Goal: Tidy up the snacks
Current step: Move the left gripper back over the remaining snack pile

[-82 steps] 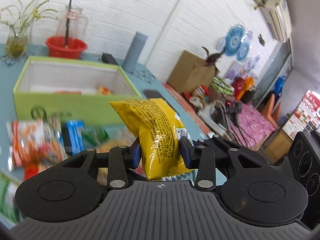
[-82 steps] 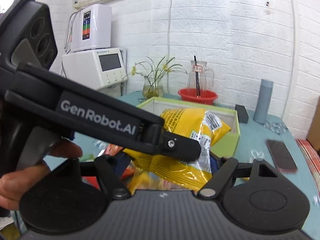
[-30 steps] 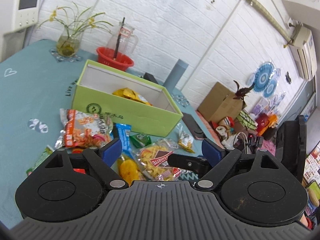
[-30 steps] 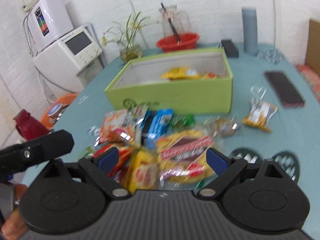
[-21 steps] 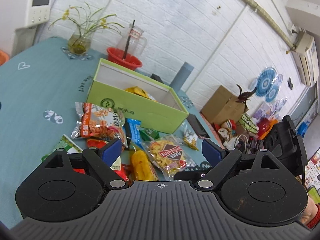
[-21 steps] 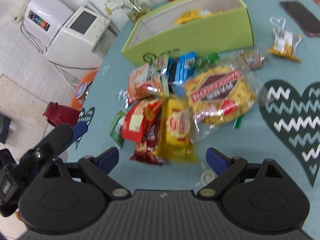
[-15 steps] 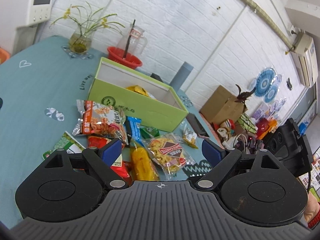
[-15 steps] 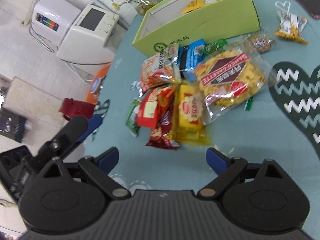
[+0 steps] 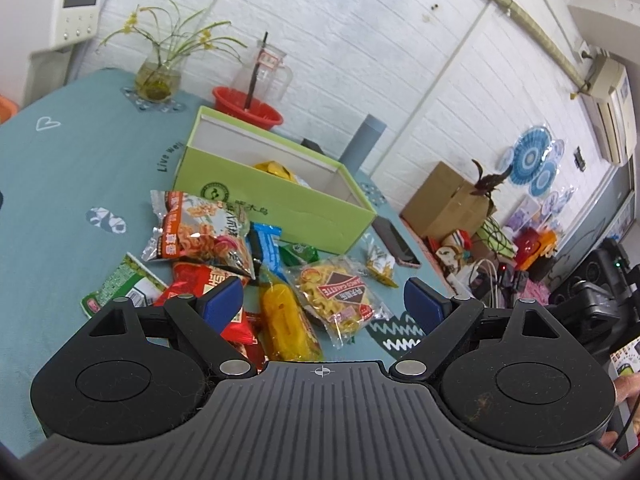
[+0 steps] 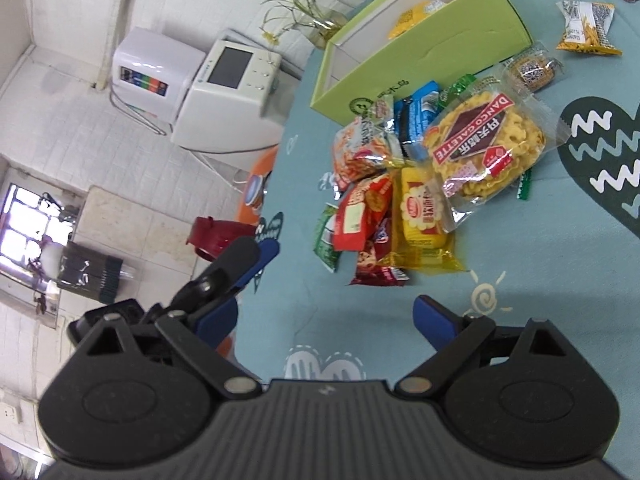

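Note:
A pile of snack packets lies on the teal table in front of a green box (image 9: pixel 276 200), also in the right wrist view (image 10: pixel 432 44). The box holds a yellow chip bag (image 9: pixel 276 169) (image 10: pixel 416 16). The pile includes a clear Danco Galette packet (image 9: pixel 340 296) (image 10: pixel 484 148), a yellow packet (image 9: pixel 286 326) (image 10: pixel 422 212), a red packet (image 10: pixel 360 212) and an orange-and-white packet (image 9: pixel 200 228). My left gripper (image 9: pixel 324 304) is open and empty, just short of the pile. My right gripper (image 10: pixel 326 318) is open and empty, above the table's near side.
A small yellow packet (image 10: pixel 586 28) and a phone (image 9: pixel 394 242) lie right of the box. A red basin (image 9: pixel 246 110), a glass pitcher, a flower vase (image 9: pixel 158 80) and a grey cylinder (image 9: pixel 362 142) stand behind it. White appliances (image 10: pixel 192 80) stand off the table's left edge.
The yellow chip bag went from my left gripper into the green box. Both grippers opened and pulled back from the box; the right one has risen and tilted down over the pile.

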Available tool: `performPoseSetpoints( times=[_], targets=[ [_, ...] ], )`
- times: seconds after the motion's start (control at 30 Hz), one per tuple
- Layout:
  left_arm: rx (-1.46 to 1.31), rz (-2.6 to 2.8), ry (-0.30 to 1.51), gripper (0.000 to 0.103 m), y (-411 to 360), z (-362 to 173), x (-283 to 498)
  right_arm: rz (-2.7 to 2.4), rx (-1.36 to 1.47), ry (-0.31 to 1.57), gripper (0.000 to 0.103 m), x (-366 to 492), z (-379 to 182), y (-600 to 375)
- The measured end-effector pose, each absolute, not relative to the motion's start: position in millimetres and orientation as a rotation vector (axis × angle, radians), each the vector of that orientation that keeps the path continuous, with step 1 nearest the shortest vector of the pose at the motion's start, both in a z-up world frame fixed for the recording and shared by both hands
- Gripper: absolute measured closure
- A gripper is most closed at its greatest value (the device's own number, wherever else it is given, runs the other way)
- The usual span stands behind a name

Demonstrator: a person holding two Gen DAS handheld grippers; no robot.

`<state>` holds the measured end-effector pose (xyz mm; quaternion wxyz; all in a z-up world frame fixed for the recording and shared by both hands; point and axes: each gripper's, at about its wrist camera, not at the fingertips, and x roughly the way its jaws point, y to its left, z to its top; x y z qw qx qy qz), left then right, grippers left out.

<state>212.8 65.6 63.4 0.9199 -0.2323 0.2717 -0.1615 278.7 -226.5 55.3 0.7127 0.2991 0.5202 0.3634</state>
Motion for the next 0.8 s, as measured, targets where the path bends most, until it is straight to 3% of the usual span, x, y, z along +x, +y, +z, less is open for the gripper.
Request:
performPoseSetpoints(
  times=[0.3, 0.57, 0.8],
  targets=[
    [-0.471, -0.314, 0.572, 0.026, 63.7, 59.4, 218.3, 0.759, 0.598, 1.117, 0.010, 275.4, 60.4, -220.3],
    [-0.551, -0.327, 0.588, 0.023, 76.0, 60.5, 220.8, 0.468, 0.233, 0.774, 0.009, 236.5, 84.3, -211.2],
    [-0.505, -0.282, 0.621, 0.022, 73.6, 58.1, 224.2, 0.425, 0.148, 0.724, 0.009, 221.7, 59.3, -200.8]
  ],
)
